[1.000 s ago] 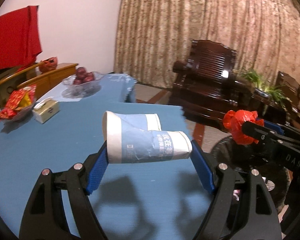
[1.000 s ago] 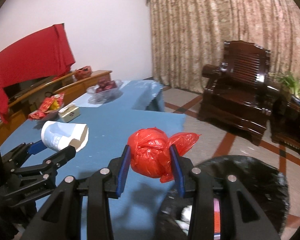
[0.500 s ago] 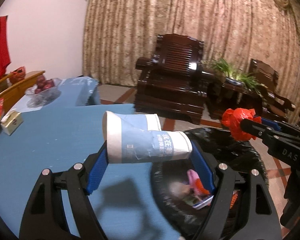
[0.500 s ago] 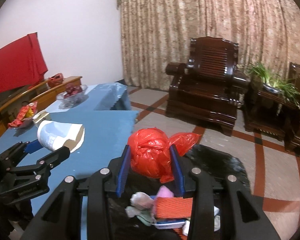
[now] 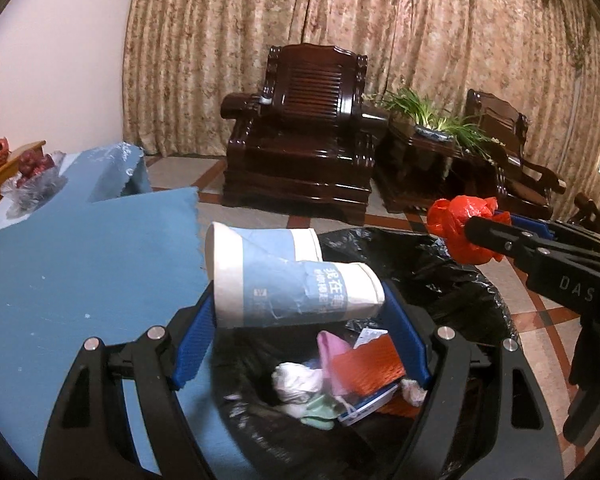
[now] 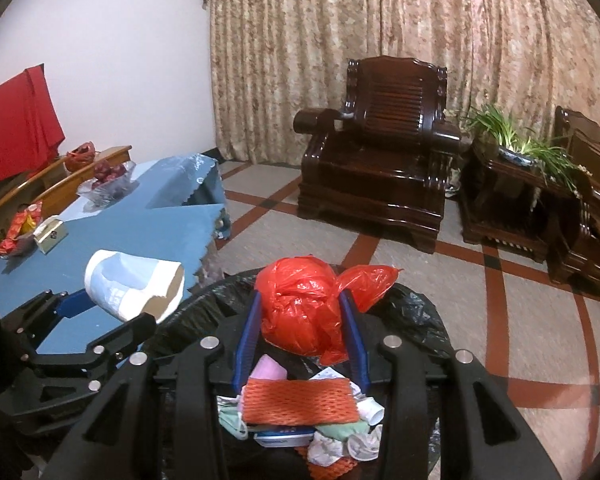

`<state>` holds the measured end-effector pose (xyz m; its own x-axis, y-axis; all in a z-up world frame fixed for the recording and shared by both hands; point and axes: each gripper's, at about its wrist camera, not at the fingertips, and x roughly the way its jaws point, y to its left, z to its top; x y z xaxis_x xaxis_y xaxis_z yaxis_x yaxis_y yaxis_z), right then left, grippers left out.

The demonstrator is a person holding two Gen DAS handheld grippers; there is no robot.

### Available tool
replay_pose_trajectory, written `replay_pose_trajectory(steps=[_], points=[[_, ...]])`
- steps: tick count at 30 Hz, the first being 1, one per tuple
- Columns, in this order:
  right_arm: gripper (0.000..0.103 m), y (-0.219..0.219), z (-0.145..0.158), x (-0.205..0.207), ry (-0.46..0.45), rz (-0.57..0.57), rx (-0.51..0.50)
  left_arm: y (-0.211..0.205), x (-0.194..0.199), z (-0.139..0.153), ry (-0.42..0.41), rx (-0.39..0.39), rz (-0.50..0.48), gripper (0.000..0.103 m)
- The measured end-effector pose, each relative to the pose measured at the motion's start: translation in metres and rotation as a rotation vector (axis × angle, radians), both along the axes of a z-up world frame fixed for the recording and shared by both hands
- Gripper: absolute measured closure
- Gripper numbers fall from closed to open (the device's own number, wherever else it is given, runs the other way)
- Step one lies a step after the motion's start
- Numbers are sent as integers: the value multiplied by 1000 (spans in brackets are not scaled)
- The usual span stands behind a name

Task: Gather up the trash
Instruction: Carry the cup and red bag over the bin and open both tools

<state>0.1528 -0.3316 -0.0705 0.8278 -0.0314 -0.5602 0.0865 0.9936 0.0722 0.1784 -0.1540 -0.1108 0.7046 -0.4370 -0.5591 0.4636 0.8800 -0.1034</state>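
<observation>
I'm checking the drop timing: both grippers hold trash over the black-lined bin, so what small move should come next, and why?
Probably open both jaws and let go. The left gripper holds the crushed blue-and-white paper cup and the right gripper holds the crumpled red plastic bag, both above the open mouth of the black-lined trash bin, where other rubbish already lies below them.

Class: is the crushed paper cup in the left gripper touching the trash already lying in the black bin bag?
Apart. In the left wrist view the paper cup sits clamped between the left gripper pads, with dark open space showing between it and the trash below.
</observation>
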Motion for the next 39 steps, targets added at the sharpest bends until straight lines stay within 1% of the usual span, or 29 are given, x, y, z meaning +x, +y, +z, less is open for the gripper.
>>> replay_pose_trajectory(steps=[5,11,13,14,15,16,18,20,22,24,25,30,34,39], points=[[64,-11,-9,7,16,-12,8,-15,8,-7,12,-2,-17,27],[64,-19,-17,16,38,-14,11,-23,15,-16,28,1,-33,27],[61,-20,-20,18,48,-11,10,-25,18,-18,40,-1,-43,26],[56,-22,-20,19,52,-12,12,-24,19,-20,48,-1,-47,23],[52,-24,-21,21,58,-14,15,-24,20,-20,52,-2,-51,17],[51,-25,-21,20,59,-16,15,-23,20,-21,54,-8,-57,16],[45,-26,-22,19,56,-23,10,-19,20,-22,53,-7,-64,15],[29,-27,-20,17,46,-32,13,-14,18,-22,52,-6,-63,14],[22,-27,-17,14,38,-40,15,-13,17,-22,52,-5,-56,13],[7,-27,-13,12,29,-50,14,-6,14,-18,39,5,-48,12],[6,-26,-10,9,17,-56,14,-1,12,-17,33,11,-42,12],[6,-18,-1,1,14,-39,20,26,1,-4,12,16,11,10],[6,-3,9,-12,1,-10,27,44,-8,11,0,15,50,9],[6,16,17,-29,-11,15,37,61,-29,30,-33,32,103,7]])
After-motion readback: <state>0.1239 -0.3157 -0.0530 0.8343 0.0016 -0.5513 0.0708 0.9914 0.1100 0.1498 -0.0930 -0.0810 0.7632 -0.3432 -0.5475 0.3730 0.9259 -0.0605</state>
